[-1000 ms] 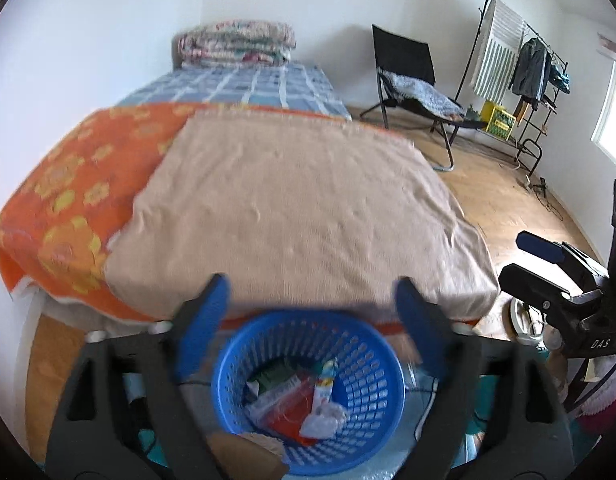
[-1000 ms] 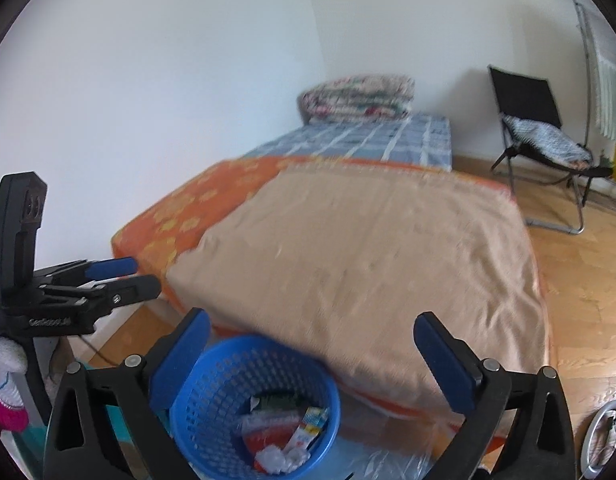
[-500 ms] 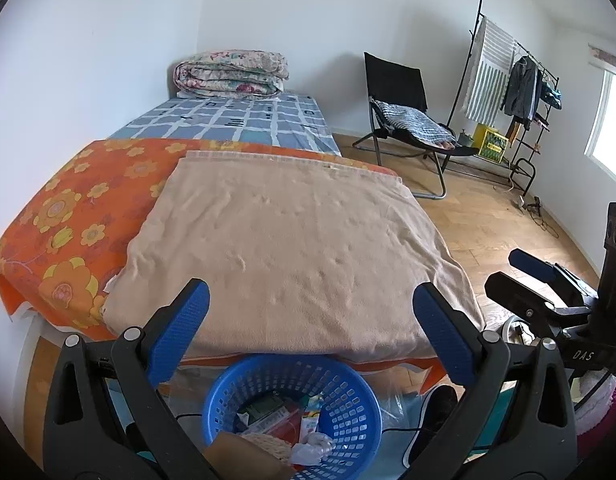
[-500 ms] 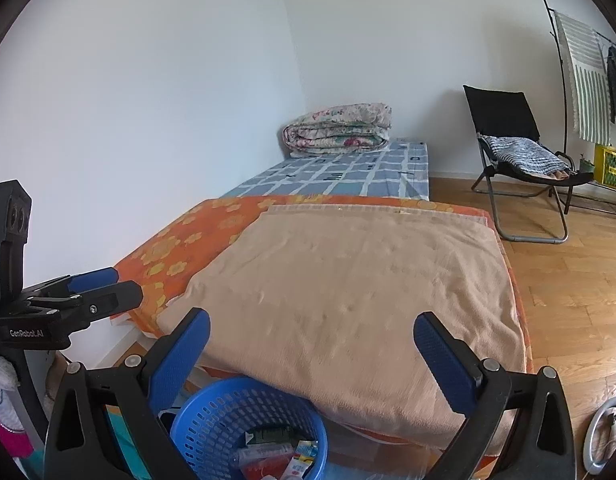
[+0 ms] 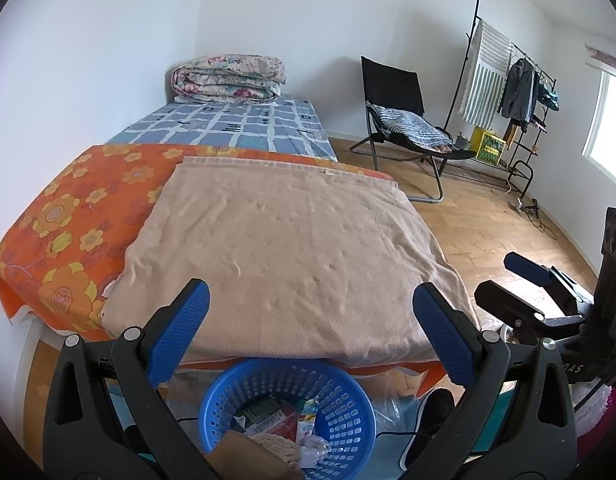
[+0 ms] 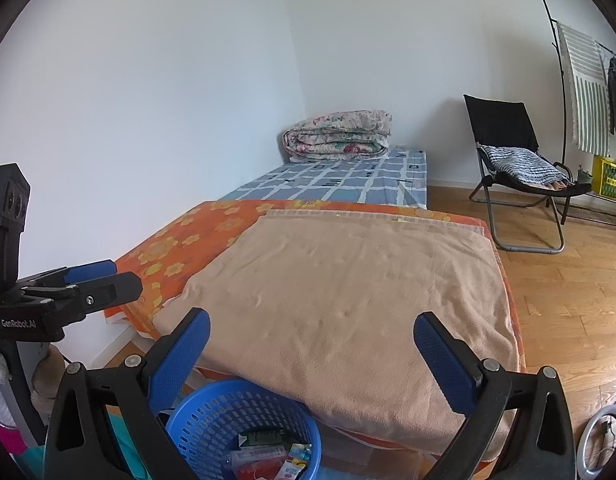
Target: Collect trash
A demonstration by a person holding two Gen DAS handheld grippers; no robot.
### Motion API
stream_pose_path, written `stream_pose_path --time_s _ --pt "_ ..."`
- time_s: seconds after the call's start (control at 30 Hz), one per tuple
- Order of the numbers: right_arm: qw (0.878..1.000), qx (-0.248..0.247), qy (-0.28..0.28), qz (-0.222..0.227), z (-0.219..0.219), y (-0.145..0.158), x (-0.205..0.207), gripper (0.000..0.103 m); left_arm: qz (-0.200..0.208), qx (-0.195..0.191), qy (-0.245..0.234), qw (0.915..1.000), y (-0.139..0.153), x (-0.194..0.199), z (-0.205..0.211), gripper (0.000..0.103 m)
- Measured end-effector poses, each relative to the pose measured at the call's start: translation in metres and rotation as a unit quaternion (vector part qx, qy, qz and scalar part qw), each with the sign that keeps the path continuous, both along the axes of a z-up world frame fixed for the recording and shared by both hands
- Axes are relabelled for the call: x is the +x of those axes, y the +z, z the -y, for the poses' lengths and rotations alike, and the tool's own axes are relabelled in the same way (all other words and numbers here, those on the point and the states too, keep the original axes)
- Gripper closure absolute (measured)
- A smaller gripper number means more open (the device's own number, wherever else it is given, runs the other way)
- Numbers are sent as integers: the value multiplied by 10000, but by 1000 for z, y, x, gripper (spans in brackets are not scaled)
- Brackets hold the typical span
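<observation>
A blue plastic basket (image 5: pixel 348 408) stands on the floor at the foot of the bed; it also shows in the right wrist view (image 6: pixel 212 416). It holds wrappers and crumpled paper trash (image 5: pixel 308 432). My left gripper (image 5: pixel 310 320) is open and empty, held above and behind the basket. My right gripper (image 6: pixel 310 340) is open and empty, also above the basket. Each gripper shows at the side of the other's view: the right one in the left wrist view (image 5: pixel 520 284), the left one in the right wrist view (image 6: pixel 100 280).
A bed with a tan blanket (image 5: pixel 292 248) over an orange flowered sheet (image 5: pixel 68 216) fills the middle. A folded quilt (image 5: pixel 228 78) lies at its head. A black folding chair (image 5: pixel 400 120) and a clothes rack (image 5: pixel 504 92) stand on the wooden floor at right.
Both grippers have risen and tilted up from the basket, which now sits lower in both views. The left jaws have opened wider.
</observation>
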State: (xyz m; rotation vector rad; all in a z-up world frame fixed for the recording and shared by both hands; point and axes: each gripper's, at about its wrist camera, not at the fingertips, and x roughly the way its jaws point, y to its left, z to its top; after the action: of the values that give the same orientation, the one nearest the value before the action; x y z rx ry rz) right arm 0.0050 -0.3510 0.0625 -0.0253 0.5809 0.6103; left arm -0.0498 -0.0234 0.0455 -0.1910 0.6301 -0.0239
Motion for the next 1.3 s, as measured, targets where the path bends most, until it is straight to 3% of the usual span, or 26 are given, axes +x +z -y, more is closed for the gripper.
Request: stream_pose_path --time_s 1.3 --pt "10000 -59 -27 17 6 2 -2 0 24 -55 18 10000 22 1 3 0"
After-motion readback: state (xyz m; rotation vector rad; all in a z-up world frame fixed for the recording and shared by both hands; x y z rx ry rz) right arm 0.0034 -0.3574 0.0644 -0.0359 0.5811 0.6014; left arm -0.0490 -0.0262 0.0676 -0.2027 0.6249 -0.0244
